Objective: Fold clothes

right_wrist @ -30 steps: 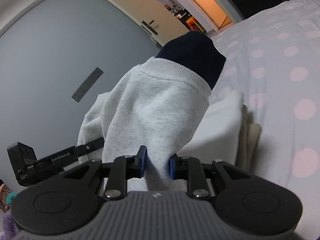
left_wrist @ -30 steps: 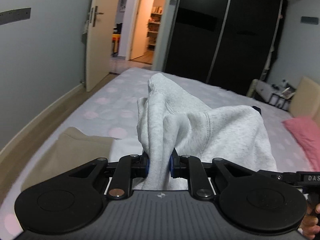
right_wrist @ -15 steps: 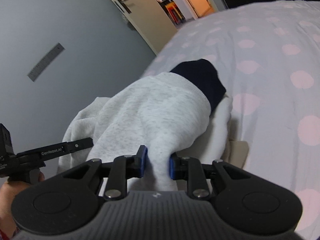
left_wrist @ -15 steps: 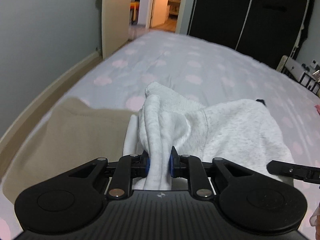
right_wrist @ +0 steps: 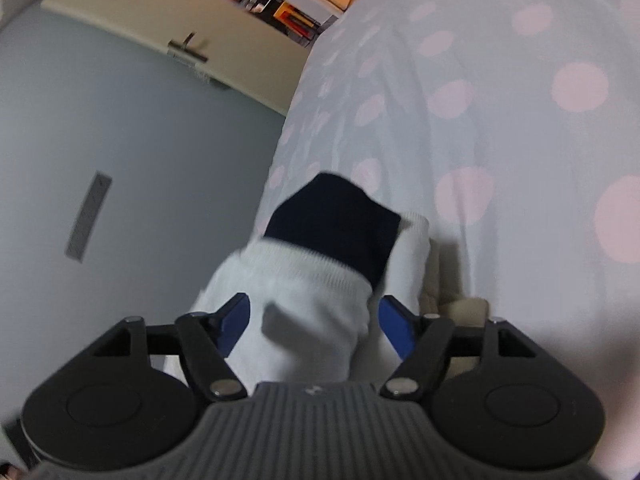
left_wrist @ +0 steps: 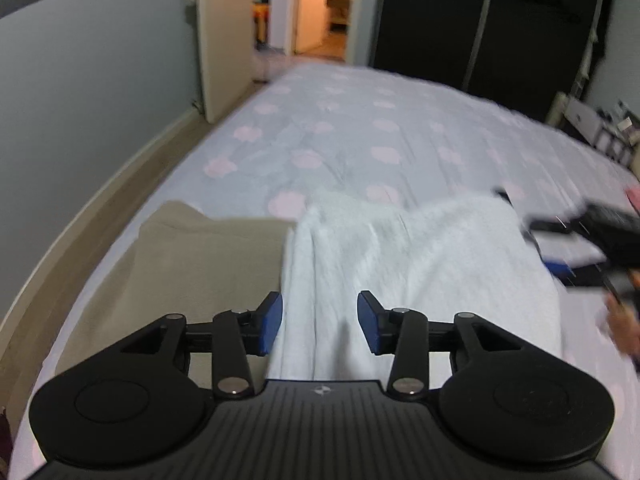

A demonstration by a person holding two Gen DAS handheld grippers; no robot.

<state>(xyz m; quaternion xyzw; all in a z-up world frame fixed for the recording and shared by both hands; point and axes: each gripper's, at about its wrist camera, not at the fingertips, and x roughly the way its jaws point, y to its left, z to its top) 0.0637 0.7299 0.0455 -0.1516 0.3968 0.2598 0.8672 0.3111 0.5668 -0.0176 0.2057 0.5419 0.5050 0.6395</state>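
Left wrist view: my left gripper (left_wrist: pixel 319 328) is releasing, jaws just opening around the grey sweatshirt (left_wrist: pixel 400 272), pads clear of it. Sweatshirt is lying on a beige folded garment (left_wrist: pixel 200 264) atop the polka-dot bedsheet (left_wrist: pixel 360 132). My right gripper (right_wrist: pixel 314 326) is likewise opening, navy cuff (right_wrist: pixel 336 220) beyond.
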